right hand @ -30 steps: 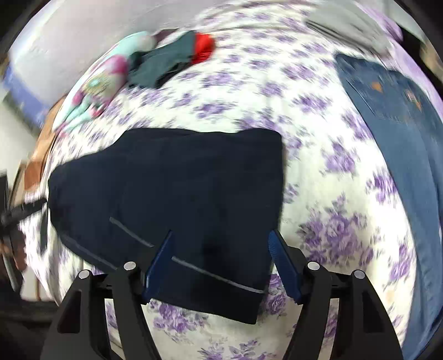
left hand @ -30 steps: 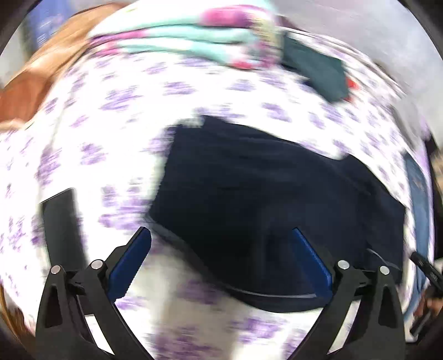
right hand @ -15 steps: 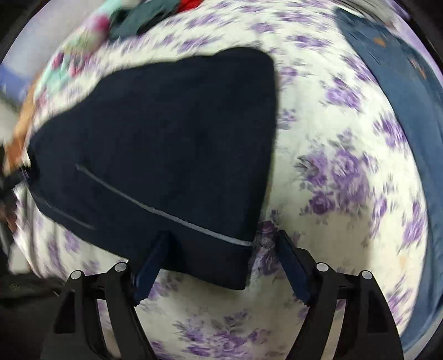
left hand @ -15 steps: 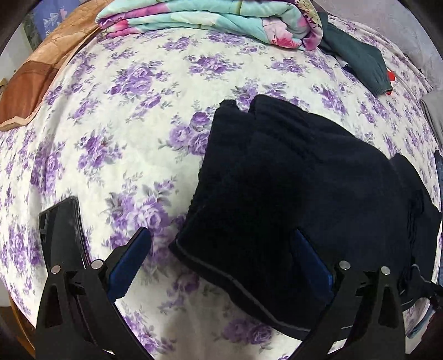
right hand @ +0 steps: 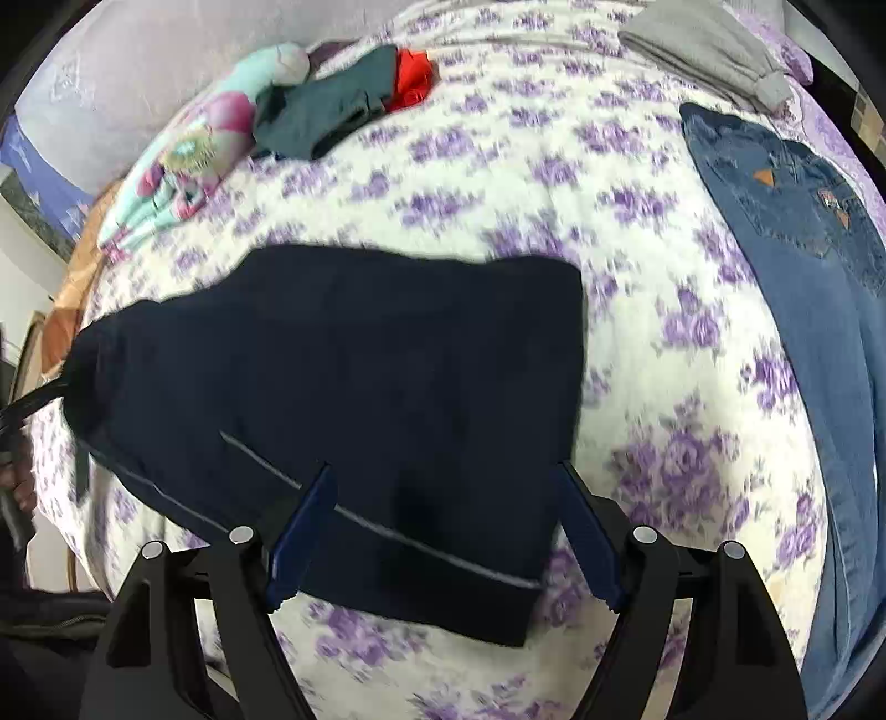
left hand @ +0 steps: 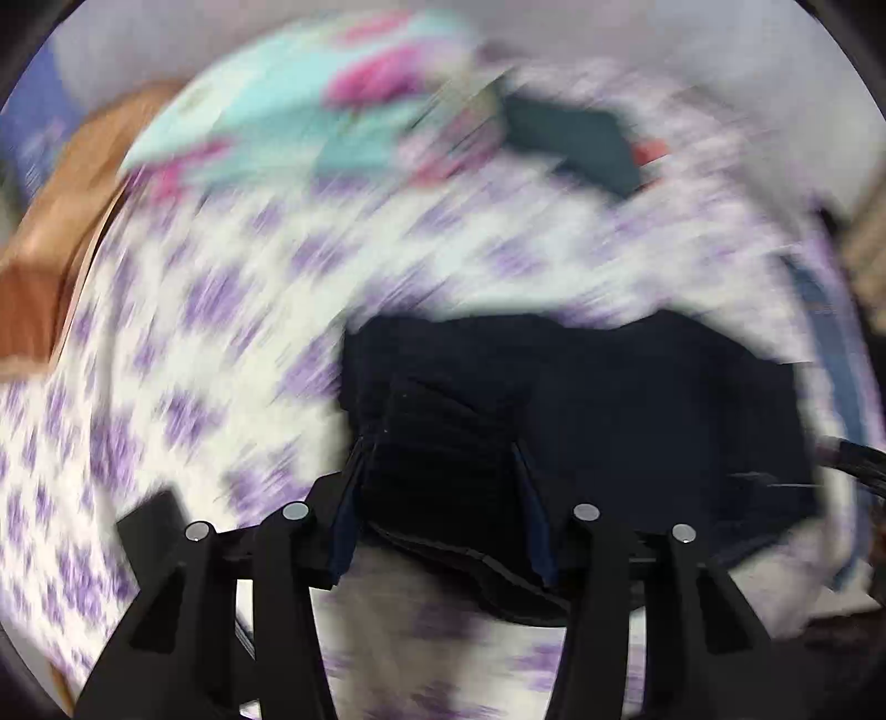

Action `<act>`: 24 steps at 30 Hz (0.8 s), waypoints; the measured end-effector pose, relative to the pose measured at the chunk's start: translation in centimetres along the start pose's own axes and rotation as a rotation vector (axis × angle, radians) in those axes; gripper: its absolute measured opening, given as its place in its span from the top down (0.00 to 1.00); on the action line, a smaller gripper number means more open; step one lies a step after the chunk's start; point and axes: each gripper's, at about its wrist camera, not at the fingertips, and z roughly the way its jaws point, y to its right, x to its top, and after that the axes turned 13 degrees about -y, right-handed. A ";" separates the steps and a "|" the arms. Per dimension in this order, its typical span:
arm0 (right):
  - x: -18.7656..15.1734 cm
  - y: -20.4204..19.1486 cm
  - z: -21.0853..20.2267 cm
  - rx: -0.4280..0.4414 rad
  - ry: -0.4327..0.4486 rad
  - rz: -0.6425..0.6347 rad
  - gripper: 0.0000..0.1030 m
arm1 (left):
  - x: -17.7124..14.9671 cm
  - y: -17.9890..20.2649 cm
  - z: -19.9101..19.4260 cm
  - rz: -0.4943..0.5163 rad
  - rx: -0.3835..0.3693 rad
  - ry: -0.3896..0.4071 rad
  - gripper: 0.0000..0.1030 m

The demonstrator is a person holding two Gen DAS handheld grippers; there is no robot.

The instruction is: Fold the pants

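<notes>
Dark navy pants (right hand: 360,376) with a thin grey stripe lie folded across the flowered bedspread (right hand: 664,332). In the blurred left wrist view, my left gripper (left hand: 437,446) has its jaws closing on a bunched, ribbed end of the pants (left hand: 443,465). The fabric fills the gap between the blue pads and is raised off the bed. My right gripper (right hand: 446,468) hangs open just above the pants' near right corner, its pads (right hand: 302,526) apart from the cloth.
Blue jeans (right hand: 803,266) lie along the right side, with a grey garment (right hand: 709,50) beyond them. At the far side are a folded floral blanket (right hand: 188,149), a dark green garment (right hand: 326,111) and a red item (right hand: 412,77). A brown wooden edge (left hand: 50,249) runs at the left.
The left jaws have narrowed from wide open onto the pants' end, and the cloth has bunched and risen. The right gripper has drawn back from the pants' corner, still open.
</notes>
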 end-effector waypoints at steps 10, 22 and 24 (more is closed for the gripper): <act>0.4 -0.9 -0.1 0.089 0.012 0.022 0.23 | 2.2 14.5 6.6 0.206 -0.248 -0.160 0.15; 1.1 -6.5 -1.2 0.196 0.040 -0.137 0.21 | 1.4 11.3 -2.8 0.216 -0.205 0.008 0.05; 1.7 -9.3 -1.0 0.194 0.028 -0.223 0.19 | 1.5 7.9 -3.5 0.144 -0.125 0.060 0.05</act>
